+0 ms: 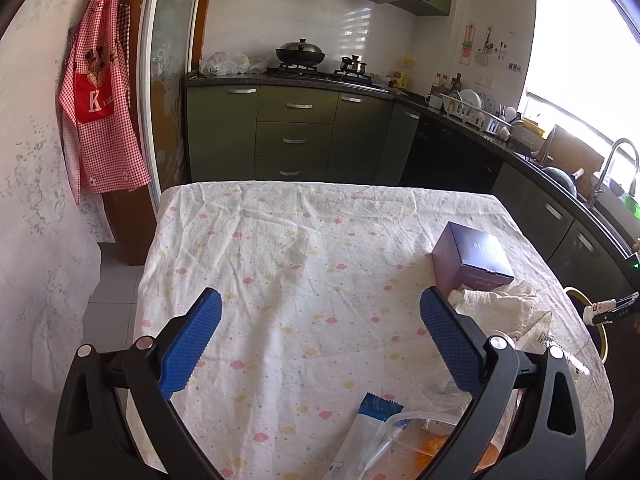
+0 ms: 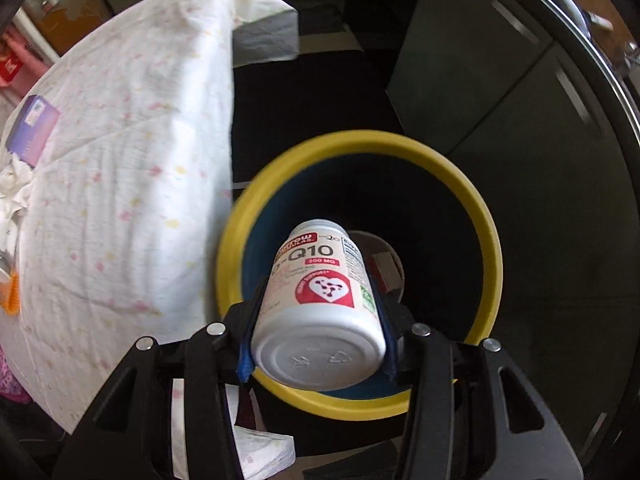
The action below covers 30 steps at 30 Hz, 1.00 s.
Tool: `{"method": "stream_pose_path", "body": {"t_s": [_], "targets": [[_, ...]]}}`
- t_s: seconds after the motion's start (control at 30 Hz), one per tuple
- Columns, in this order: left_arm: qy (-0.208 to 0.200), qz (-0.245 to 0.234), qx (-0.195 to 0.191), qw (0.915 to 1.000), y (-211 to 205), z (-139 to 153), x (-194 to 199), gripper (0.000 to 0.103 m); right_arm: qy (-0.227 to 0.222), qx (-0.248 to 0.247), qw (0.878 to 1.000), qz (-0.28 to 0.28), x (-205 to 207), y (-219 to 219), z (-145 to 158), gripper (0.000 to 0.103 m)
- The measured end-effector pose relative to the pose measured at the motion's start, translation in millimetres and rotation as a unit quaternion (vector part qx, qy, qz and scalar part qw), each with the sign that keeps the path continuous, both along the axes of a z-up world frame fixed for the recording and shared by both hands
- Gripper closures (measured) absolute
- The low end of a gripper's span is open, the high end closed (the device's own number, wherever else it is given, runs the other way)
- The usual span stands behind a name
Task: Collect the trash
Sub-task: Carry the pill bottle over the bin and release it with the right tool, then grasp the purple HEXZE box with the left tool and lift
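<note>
Supplement bottle (image 2: 320, 308) clamped in right claw (image 2: 316, 320), blue pads pressing both flanks, cap pointing down into yellow-rimmed bin (image 2: 486, 216) beside table (image 2: 132, 184). Inside bin, something red at bottom. Left claw (image 1: 320, 344) spread wide, gripping nothing, poised above cloud-print tablecloth. On table near right pad: purple box (image 1: 472, 258), crumpled white tissue (image 1: 504, 304), blue-topped wrapper (image 1: 372, 416), clear plastic bag with orange bits (image 1: 432, 440)
</note>
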<state>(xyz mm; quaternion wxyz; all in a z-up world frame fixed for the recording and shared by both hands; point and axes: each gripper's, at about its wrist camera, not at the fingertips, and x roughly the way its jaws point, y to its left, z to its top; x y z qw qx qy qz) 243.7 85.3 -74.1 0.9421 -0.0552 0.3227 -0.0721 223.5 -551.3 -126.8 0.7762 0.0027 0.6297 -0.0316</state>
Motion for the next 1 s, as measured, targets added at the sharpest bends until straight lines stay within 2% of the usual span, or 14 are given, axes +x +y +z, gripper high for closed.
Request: {"method": "stream_pose_path", "body": {"t_s": [0.07, 0.13, 0.43, 0.6, 0.73, 0.87, 1.0], "targets": [[-0.001, -0.001, 0.004, 1.0000, -2, -1, 0, 0.005, 0.002, 0.007, 1.000, -0.022, 3, -15, -10, 0.057], [-0.001, -0.002, 0.005, 1.0000, -3, -1, 1, 0.005, -0.006, 0.005, 0.999, -0.046, 3, -27, -13, 0.048], [0.004, -0.010, 0.015, 0.9998, -9, -2, 2, 0.005, -0.064, 0.031, 0.994, -0.078, -50, -25, 4, 0.048], [0.007, -0.028, 0.018, 0.9994, -19, 6, -1, 0.005, -0.088, 0.042, 0.992, -0.081, -75, -16, 8, 0.047], [0.018, -0.047, 0.038, 0.9980, -36, 21, -6, 0.005, -0.100, 0.054, 0.990, -0.081, -83, -14, 7, 0.047], [0.047, -0.087, 0.038, 0.9944, -63, 45, 1, 0.005, -0.110, 0.063, 0.989, -0.080, -86, -17, 5, 0.046], [0.117, -0.151, 0.004, 0.9815, -101, 55, 30, 0.005, -0.120, 0.075, 0.987, -0.078, -89, -21, 6, 0.046]]}}
